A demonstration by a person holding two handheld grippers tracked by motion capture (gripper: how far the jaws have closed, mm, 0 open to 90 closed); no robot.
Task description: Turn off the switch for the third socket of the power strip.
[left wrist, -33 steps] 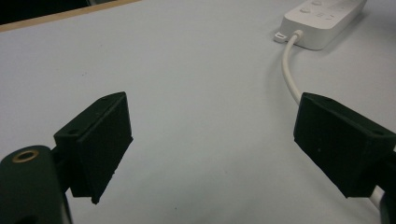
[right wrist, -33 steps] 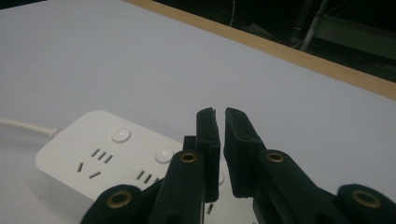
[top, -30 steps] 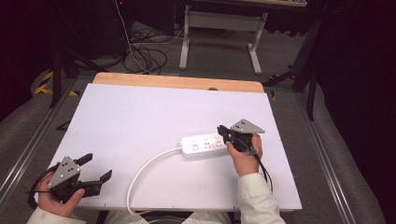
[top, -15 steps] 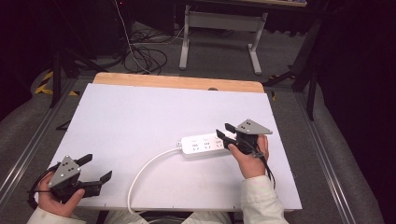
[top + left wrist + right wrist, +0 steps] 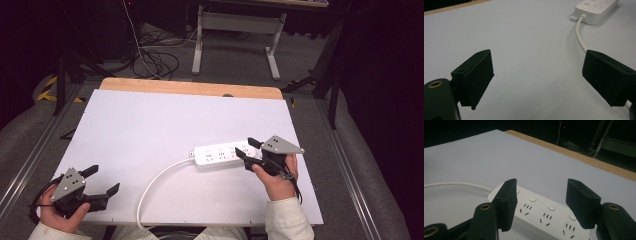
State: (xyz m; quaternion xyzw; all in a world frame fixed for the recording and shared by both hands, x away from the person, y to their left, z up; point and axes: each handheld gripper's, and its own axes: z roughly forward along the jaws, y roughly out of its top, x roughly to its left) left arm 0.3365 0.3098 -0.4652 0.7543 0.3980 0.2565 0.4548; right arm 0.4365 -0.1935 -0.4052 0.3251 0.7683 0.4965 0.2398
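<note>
White plastic marks the power strip [image 5: 223,154], which lies flat on the pale surface [image 5: 150,125], toward its right side and nearer the person than the bare wooden strip [image 5: 190,88] along the far edge. Its white cord [image 5: 150,187] leaves the strip's left end and curves back toward the person's edge of the surface.

At the strip's right end sit the right tongs [image 5: 247,152], held in the person's right hand [image 5: 277,180]. Their jaws have just been opening and now stand apart, one on either side of the strip's end, pads off the plastic; in the right gripper view the strip's sockets and round buttons [image 5: 541,211] show between and beneath the two black jaws.

Well to the left of the strip, at the near left corner of the surface, the left tongs [image 5: 104,181] rest in the left hand [image 5: 62,212], jaws spread wide and holding nothing. In the left gripper view the strip's cord end [image 5: 596,10] lies far beyond them.
</note>
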